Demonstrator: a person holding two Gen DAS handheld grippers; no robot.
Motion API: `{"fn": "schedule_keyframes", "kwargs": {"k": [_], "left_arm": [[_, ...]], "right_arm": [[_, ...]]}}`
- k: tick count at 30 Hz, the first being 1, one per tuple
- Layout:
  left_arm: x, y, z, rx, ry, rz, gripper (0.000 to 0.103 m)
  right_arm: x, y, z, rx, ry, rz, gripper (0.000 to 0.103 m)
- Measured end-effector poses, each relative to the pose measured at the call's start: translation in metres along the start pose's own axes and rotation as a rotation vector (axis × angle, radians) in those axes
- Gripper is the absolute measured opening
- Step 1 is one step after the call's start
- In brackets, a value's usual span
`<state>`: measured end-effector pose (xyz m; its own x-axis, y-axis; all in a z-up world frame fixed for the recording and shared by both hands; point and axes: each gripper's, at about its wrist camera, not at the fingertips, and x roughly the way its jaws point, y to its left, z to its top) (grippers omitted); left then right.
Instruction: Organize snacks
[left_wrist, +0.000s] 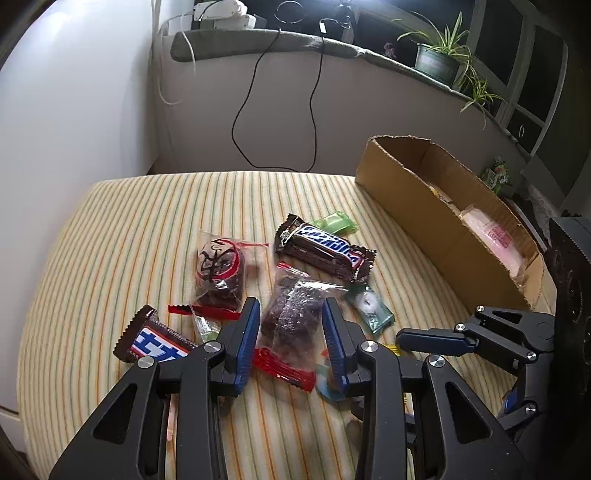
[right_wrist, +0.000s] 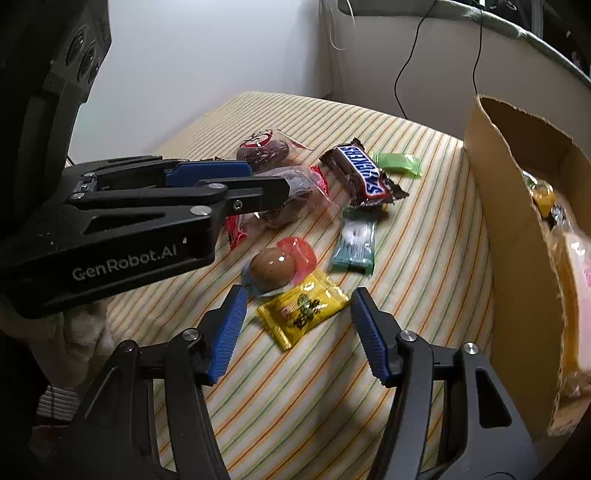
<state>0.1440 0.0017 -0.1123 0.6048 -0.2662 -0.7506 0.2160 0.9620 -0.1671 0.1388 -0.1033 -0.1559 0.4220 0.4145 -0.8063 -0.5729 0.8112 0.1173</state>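
Snacks lie scattered on a striped tablecloth (left_wrist: 110, 236). My left gripper (left_wrist: 290, 317) is open, its fingers either side of a clear bag of dark dried fruit with red ends (left_wrist: 291, 317); it also shows in the right wrist view (right_wrist: 291, 192). My right gripper (right_wrist: 297, 310) is open, just above a yellow sachet (right_wrist: 303, 310). A brown candy ball in a clear pack (right_wrist: 273, 264) lies just beyond it. A Snickers bar (left_wrist: 325, 247) lies behind, with a second one (left_wrist: 155, 341) at the left. A cardboard box (left_wrist: 417, 218) holding several snacks stands at the right.
A second dried-fruit bag (left_wrist: 221, 273), a green sweet (left_wrist: 334, 221) and a teal mint packet (left_wrist: 371, 310) lie among the pile. Black cables (left_wrist: 251, 110) hang down the back wall. Potted plants (left_wrist: 443, 59) stand on the ledge above the box.
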Motion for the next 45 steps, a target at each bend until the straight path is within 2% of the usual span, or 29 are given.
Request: {"fn": "schedule_keyframes", "kwargs": {"k": [4, 11, 16, 20, 26, 31, 45], "left_arm": [[0.003, 0.004, -0.001, -0.004, 0.006, -0.010, 0.033], [0.003, 0.002, -0.002, 0.002, 0.002, -0.009, 0.031], [0.001, -0.003, -0.003, 0.022, 0.003, 0.003, 0.030], [0.002, -0.009, -0.004, 0.048, 0.000, 0.020, 0.030], [0.011, -0.007, -0.001, 0.043, 0.016, 0.009, 0.036], [0.010, -0.007, -0.002, 0.028, 0.009, 0.010, 0.030], [-0.022, -0.007, -0.001, -0.031, -0.057, -0.023, 0.029]], "right_arm": [[0.001, 0.002, -0.001, -0.015, -0.001, 0.004, 0.063], [-0.003, -0.002, -0.008, -0.030, 0.002, -0.020, 0.041], [-0.007, -0.008, -0.012, -0.029, 0.008, -0.019, 0.032], [-0.009, -0.012, -0.013, -0.024, 0.007, -0.018, 0.031], [-0.004, -0.014, -0.009, -0.015, 0.008, -0.016, 0.031], [-0.008, -0.017, -0.011, 0.006, 0.003, -0.009, 0.030], [-0.034, -0.024, -0.011, 0.047, -0.057, 0.033, 0.030]]}}
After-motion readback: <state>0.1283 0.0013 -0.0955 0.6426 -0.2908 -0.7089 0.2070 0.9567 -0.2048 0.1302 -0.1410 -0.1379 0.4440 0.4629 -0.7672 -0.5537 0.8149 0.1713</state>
